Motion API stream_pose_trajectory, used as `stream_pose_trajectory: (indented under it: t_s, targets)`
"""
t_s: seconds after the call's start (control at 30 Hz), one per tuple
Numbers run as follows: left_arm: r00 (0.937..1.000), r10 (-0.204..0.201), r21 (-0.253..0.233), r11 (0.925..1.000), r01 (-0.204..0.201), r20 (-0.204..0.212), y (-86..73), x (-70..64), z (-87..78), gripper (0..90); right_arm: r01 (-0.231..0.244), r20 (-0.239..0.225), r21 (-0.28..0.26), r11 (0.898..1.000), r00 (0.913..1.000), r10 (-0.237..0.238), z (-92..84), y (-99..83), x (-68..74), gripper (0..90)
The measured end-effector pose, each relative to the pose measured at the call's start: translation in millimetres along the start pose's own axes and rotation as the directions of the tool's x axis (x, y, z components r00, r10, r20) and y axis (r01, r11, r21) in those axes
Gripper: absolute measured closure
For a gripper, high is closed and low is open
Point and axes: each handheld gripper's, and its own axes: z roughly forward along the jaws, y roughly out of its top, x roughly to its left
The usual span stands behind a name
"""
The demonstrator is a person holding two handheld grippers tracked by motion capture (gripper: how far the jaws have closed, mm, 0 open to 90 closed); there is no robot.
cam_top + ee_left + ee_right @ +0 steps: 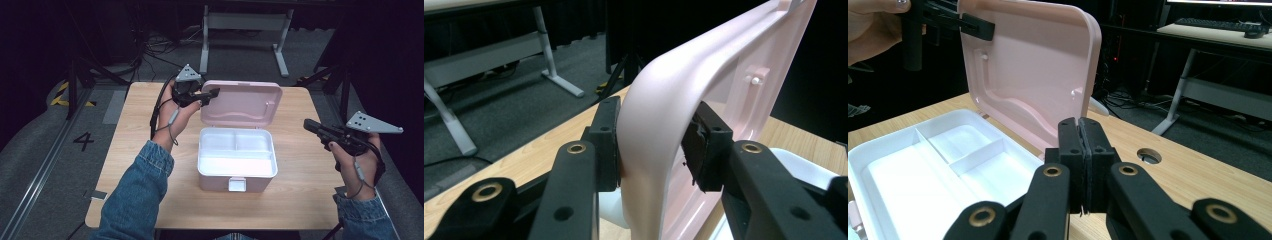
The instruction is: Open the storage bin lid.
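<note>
A pink box [220, 183] sits mid-table with its lid [245, 102] standing upright at the back. Inside is a white tray [237, 150] with compartments, all bare. My left gripper [212, 93] is shut on the lid's top left corner. In the left gripper view its pads [606, 145] press the pink rim [724, 75] from both sides. My right gripper [307, 124] hovers right of the box, shut, holding nothing. In the right gripper view its jaws [1081, 135] meet in front of the tray [923, 170] and the lid [1033, 65].
The wooden table [140, 150] has bare room on both sides of the box. The box's white latch [237, 184] faces the person. A cable hole [1147, 156] lies in the tabletop. A white desk frame [245, 30] and dark stands are on the floor behind.
</note>
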Motion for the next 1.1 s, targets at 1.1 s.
stream_pose_trajectory:
  t_s: [1.1]
  targets:
    - [0.9818, -0.190, 0.033, 0.9812, 0.190, -0.008, -11.4, 47.2, 56.8, 52.6, -0.011, -0.004, 0.020, 1.000, 0.9999, 0.011, 0.8, -4.9, -5.5, 88.2]
